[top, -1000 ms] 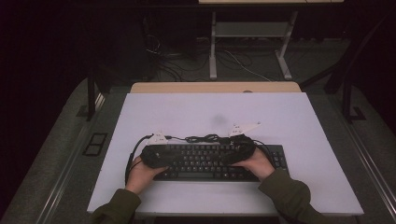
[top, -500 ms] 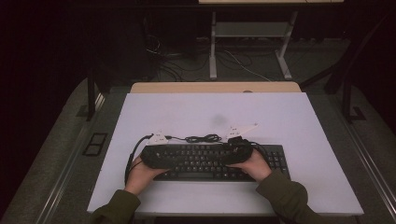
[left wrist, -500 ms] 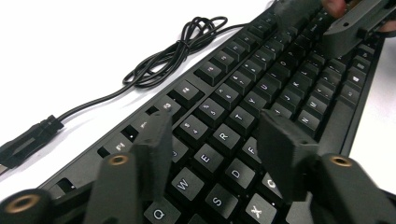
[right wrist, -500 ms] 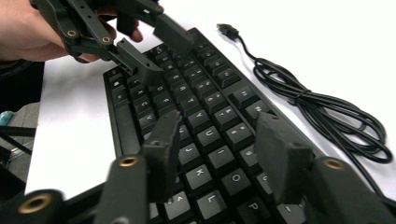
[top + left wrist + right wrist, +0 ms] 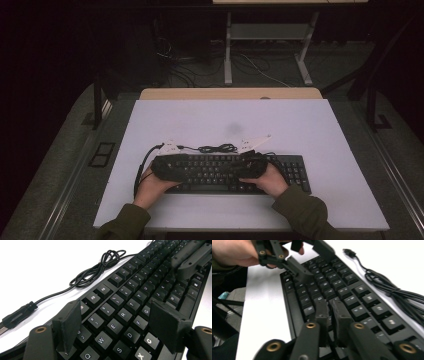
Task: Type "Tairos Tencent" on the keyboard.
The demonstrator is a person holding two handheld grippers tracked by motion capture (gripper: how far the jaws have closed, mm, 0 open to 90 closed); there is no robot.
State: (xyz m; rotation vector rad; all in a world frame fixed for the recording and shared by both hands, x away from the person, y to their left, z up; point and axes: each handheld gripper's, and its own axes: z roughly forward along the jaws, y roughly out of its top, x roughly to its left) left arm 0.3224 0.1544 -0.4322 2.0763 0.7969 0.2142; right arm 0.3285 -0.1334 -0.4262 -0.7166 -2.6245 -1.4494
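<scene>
White table (image 5: 310, 125) in a dark room | black keyboard (image 5: 220, 172) lies near front edge, cable (image 5: 217, 148) coiled behind | left gripper (image 5: 117, 327) just opening, empty | right gripper (image 5: 331, 312) just closed, empty | risk: jaws snagging keycaps.

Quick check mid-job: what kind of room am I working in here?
Probably a lab or recording workspace: a bare white table with a black keyboard and its loose cable, and beyond it dark floor with trailing wires around a metal stand.
</scene>
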